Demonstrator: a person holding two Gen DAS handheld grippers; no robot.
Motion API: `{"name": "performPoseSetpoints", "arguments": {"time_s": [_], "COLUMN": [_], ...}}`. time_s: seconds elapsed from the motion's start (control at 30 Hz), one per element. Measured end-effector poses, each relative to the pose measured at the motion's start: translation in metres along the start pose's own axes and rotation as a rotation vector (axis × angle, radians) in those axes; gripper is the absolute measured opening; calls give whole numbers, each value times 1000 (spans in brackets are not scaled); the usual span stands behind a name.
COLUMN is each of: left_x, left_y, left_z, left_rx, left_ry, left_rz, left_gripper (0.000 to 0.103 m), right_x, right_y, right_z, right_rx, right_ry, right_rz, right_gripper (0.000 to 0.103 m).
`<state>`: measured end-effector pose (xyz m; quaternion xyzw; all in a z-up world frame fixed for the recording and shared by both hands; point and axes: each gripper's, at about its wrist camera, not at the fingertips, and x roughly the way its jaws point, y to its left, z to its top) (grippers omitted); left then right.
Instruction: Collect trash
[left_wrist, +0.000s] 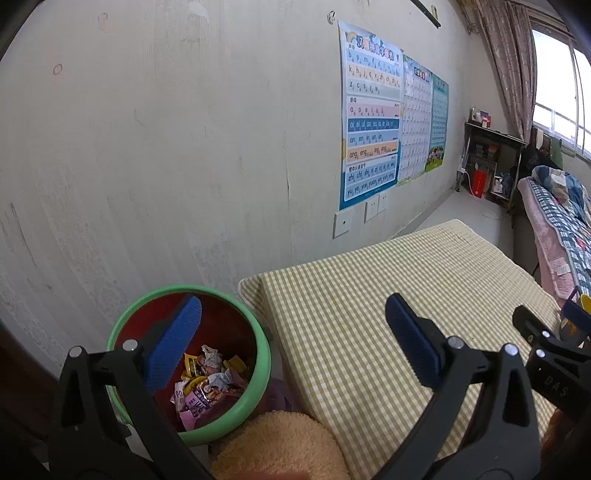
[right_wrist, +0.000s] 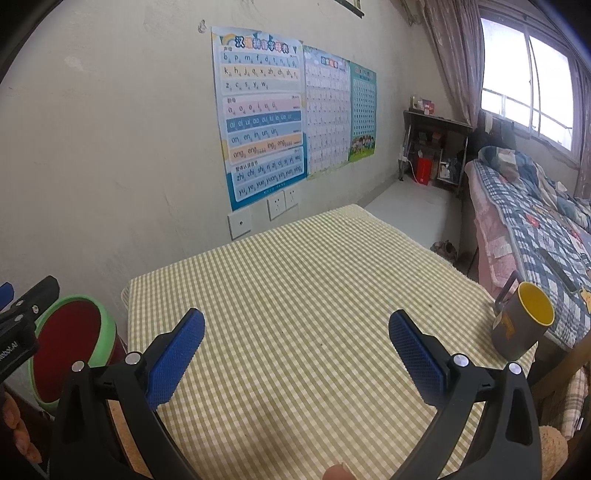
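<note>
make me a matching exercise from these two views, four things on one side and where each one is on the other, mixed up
Things
1. crumpled snack wrappers
2. grey mug with a yellow inside
3. green-rimmed round bin with a red inside
4. blue pinyin letter poster

Places
A. on the wall above the white sockets
B. on the right edge of the yellow checked tablecloth
C. at the bottom of the bin
D. beside the left end of the table, against the wall

Pairs: 1-C, 2-B, 3-D, 4-A
</note>
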<state>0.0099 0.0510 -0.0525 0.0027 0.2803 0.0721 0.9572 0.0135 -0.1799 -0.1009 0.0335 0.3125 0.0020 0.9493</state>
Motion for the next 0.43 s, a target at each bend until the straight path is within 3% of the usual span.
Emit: {"name": "performPoseSetpoints", "arguments": {"time_s": [0.2, 0.43], "left_x": [10, 26], "left_y": [6, 40], "left_z": [-5, -36], "left_rx": [-22, -156], "left_ry": [38, 211], "left_rz": [8, -80], "left_gripper": [98, 98], "right_x": [37, 122], "right_y": [-30, -133], "right_z": [-6, -10], "right_rx": [54, 196], "right_ry": [105, 187], "right_rz": [-33, -282], "right_gripper": [96, 96]}}
